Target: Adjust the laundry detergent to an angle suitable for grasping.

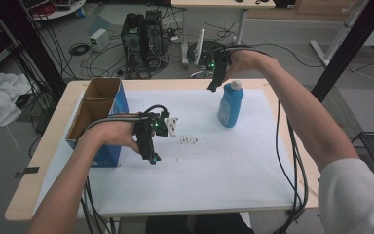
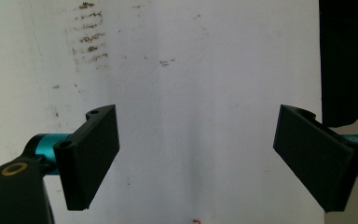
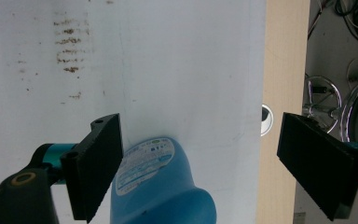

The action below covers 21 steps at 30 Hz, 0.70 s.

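Note:
A blue bottle (image 1: 230, 104) with a white cap stands upright on the white sheet (image 1: 214, 165), toward the table's far right. My right gripper (image 1: 213, 87) hovers just above and behind its cap, jaws wide apart. In the right gripper view the bottle (image 3: 161, 186) lies low between the jaws, close to the left one, and I cannot tell whether they touch. My left gripper (image 1: 152, 157) is held over the sheet near the cardboard box (image 1: 97, 119), open, with bare sheet (image 2: 196, 116) between its jaws.
The blue-sided open cardboard box stands at the table's left. Brown smudges (image 1: 189, 140) mark the sheet's middle. The wooden table edge (image 3: 282, 70) runs right of the sheet. Cables hang off the right side (image 1: 292, 161); computers and wires (image 1: 141, 39) crowd the floor beyond.

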Motion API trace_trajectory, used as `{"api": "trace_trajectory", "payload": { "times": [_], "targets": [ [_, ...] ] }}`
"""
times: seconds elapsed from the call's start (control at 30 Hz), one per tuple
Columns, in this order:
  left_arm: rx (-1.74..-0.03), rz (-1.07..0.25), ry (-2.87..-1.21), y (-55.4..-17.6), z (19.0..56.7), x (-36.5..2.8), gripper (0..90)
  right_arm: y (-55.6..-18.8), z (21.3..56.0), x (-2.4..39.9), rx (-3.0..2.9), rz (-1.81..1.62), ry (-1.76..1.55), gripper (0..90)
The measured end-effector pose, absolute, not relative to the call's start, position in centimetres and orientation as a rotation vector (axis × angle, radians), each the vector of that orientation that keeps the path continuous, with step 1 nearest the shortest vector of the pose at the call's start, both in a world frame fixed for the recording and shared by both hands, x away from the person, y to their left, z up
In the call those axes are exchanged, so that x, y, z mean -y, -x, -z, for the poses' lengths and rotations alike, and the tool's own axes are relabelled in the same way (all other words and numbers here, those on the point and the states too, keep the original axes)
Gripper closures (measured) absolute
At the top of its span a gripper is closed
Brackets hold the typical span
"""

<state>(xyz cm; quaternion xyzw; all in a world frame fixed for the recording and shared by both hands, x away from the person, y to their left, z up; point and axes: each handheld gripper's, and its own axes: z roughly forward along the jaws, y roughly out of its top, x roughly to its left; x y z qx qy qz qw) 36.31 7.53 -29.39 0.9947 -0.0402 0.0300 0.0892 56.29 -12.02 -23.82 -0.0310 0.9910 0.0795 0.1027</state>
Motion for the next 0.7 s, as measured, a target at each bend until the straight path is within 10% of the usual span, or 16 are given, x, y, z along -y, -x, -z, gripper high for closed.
{"api": "trace_trajectory", "payload": {
  "times": [0.7],
  "targets": [
    [0.082, -0.098, -2.948, -35.2, 28.5, -7.9, 14.4, -55.6, 23.9, 11.5, -2.923, -0.201, 0.058, 13.6]
  ]
}}
